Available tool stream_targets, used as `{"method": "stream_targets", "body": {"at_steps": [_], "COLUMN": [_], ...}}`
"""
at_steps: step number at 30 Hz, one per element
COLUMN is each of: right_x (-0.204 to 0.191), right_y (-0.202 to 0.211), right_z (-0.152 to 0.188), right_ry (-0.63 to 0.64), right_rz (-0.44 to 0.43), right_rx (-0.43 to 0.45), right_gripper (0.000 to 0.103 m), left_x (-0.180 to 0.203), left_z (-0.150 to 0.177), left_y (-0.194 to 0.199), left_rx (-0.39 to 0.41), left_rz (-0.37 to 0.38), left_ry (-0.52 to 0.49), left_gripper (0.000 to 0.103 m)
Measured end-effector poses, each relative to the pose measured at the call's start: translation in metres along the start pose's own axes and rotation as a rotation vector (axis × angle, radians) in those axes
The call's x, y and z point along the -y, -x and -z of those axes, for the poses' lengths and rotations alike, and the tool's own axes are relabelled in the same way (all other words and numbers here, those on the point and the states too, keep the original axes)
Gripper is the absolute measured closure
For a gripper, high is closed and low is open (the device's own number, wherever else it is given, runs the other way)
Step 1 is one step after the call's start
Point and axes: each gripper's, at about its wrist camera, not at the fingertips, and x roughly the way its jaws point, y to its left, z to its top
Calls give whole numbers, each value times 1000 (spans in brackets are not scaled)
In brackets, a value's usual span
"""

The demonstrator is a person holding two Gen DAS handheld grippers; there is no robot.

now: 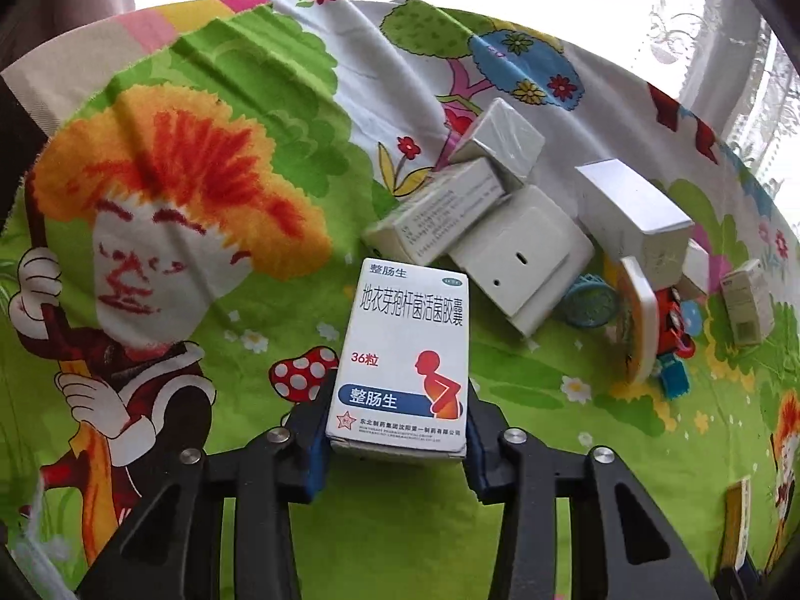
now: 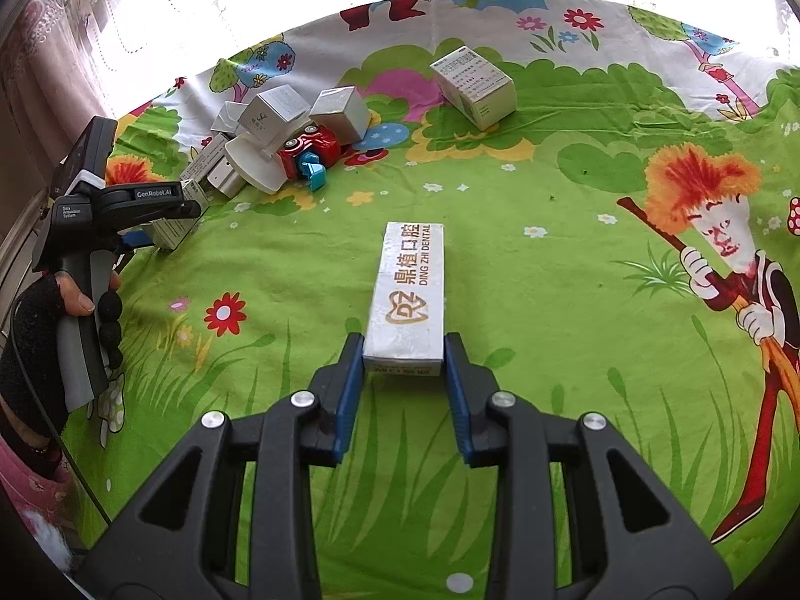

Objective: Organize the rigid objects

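My left gripper (image 1: 397, 425) is shut on a white medicine box (image 1: 400, 350) with blue and orange print, held above the cartoon cloth. It also shows at the left of the right wrist view (image 2: 170, 222). My right gripper (image 2: 404, 357) is shut on a long white dental box (image 2: 407, 295) with gold lettering, held over the green part of the cloth. A pile of white boxes (image 1: 505, 220) lies ahead and to the right of the left gripper; it also appears at the upper left of the right wrist view (image 2: 280, 115).
A red toy car (image 2: 312, 147) with a blue part lies against a white curved piece (image 2: 252, 165) in the pile. A single white box (image 2: 472, 85) stands apart farther back. The patterned cloth (image 2: 550, 250) covers the surface. Curtains and a bright window lie behind.
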Motion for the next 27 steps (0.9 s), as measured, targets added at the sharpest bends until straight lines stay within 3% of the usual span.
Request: {"method": "stream_targets", "body": {"at_steps": [4, 9, 13, 27], "right_x": [-3, -6, -5, -25], "right_y": [-1, 0, 24, 98], "right_z": [1, 1, 10, 60], "right_ry": [17, 27, -27, 11], "right_rz": [23, 46, 42, 50], "right_rx": [-1, 0, 36, 71], "right_gripper": [67, 68, 68, 68], "left_x": [9, 2, -17, -6], "left_z": [45, 85, 108, 146], "left_y": [52, 80, 108, 150], "left_rx": [60, 27, 43, 80], "left_rz": [80, 182, 210, 264], "left_ry": [-116, -120, -160, -251], "left_gripper": [60, 60, 60, 60]}}
